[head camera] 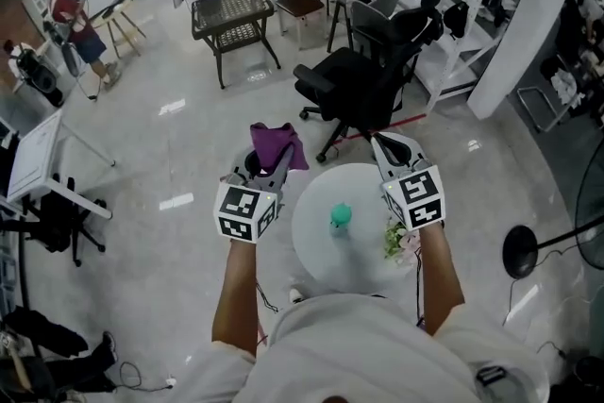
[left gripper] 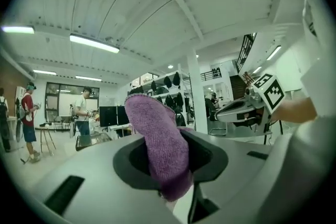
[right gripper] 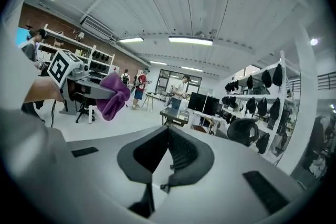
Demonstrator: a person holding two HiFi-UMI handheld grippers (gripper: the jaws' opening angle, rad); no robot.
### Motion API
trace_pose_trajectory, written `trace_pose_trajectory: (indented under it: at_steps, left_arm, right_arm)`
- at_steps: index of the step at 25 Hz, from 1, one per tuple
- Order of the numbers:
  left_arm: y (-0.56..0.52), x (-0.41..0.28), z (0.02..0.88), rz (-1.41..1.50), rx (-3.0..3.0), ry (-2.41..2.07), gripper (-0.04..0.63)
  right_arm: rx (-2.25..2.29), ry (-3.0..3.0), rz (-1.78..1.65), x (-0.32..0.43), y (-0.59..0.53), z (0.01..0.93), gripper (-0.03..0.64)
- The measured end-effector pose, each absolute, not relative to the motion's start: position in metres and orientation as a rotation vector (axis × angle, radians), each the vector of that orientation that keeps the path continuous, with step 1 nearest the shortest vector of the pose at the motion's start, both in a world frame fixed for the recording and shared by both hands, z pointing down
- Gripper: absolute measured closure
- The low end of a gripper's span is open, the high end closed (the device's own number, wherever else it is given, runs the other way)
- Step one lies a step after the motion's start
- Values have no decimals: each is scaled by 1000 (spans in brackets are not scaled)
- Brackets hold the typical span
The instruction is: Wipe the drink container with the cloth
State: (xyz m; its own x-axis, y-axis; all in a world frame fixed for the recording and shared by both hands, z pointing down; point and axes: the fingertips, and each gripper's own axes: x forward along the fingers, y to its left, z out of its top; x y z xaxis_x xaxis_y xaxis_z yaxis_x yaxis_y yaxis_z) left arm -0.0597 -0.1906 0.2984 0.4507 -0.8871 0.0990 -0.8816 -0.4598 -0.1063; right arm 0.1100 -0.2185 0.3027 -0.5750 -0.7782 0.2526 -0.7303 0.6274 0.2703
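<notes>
Head view: left gripper [head camera: 271, 163] grasps the cloth [head camera: 276, 143]. Right gripper [head camera: 383, 144] clenched, empty; bottle [head camera: 340, 219] stands on table [head camera: 316, 245].

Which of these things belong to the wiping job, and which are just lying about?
Job: purple cloth, clamped in the left gripper; teal drink container; round white table it stands on.
Lying about: flower bunch on the table; black office chair; wire-mesh table.

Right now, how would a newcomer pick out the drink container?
Find the small round white table at the head view's centre. The drink container stands near its middle, the only teal thing there, unlike the pale flowers at the table's right edge.
</notes>
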Motion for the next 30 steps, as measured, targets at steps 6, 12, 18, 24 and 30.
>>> trace_pose_trajectory:
  at_steps: [6, 12, 18, 24, 30]
  left_arm:
    - [-172, -60, 244, -210, -2536, 1535, 471]
    - [-161, -67, 212, -159, -2474, 1542, 471]
    - [-160, -66, 206, -180, -2446, 1519, 471]
    - [-160, -64, 211, -186, -2454, 1514, 471]
    - [-160, -65, 217, -185, -2472, 1519, 471]
  right_arm:
    - [1179, -2571, -330, 90, -201, 248, 601]
    - [1173, -2568, -426, 86, -193, 224, 603]
    - [1175, -2559, -429, 83, -197, 223, 603]
    - [1177, -2565, -410, 79, -195, 225, 603]
    - [1167, -2560, -397, 78, -194, 230, 603]
